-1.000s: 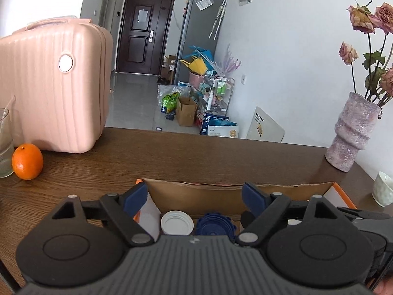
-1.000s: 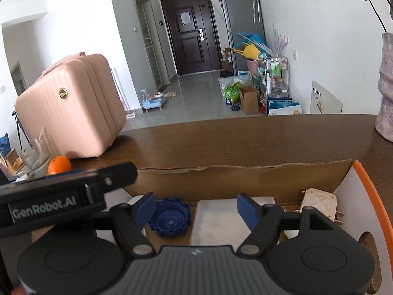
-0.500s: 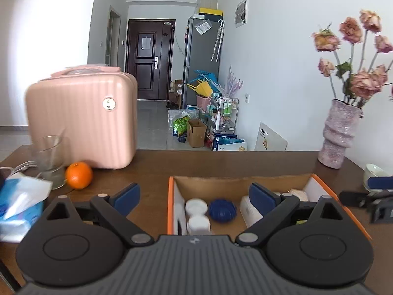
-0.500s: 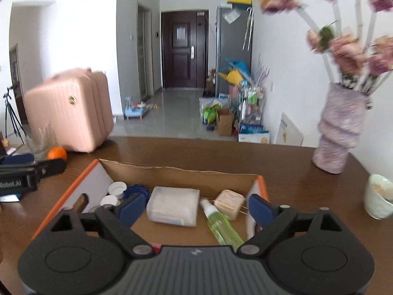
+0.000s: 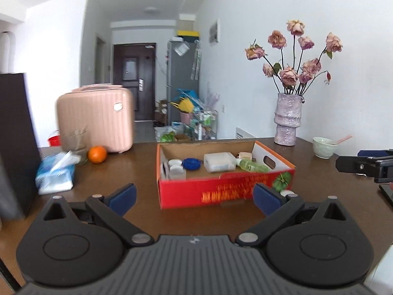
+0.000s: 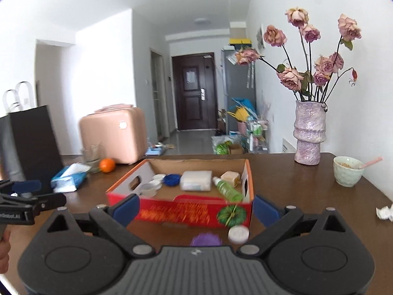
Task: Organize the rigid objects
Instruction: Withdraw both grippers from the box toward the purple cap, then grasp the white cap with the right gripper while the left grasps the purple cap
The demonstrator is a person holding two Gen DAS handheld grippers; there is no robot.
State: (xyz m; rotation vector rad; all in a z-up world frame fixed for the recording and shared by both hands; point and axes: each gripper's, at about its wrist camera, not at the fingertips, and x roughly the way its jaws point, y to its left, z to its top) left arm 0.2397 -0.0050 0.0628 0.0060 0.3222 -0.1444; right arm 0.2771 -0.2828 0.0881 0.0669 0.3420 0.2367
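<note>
Hovering both grippers short of the red box [image 6: 194,211], nothing held. L gripper [image 5: 194,195] jaws wide apart, empty; R gripper [image 6: 195,207] same. Box holds white jars [image 6: 153,186], blue lid [image 6: 172,179], clear case [image 6: 196,180], green bottle [image 6: 227,189], tan block [image 6: 231,177]. Outside, on table [image 6: 294,191] just in front of box: white cap [image 6: 238,234], purple spiky item [image 6: 206,239]. Step, I judge: btwn picks. Next prob: R drops to white cap, closes, lifts over near wall

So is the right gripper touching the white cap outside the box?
Apart. In the right wrist view the right gripper is open and empty, and the white cap sits on the table between its fingers, clear of both, near the red box.
</note>
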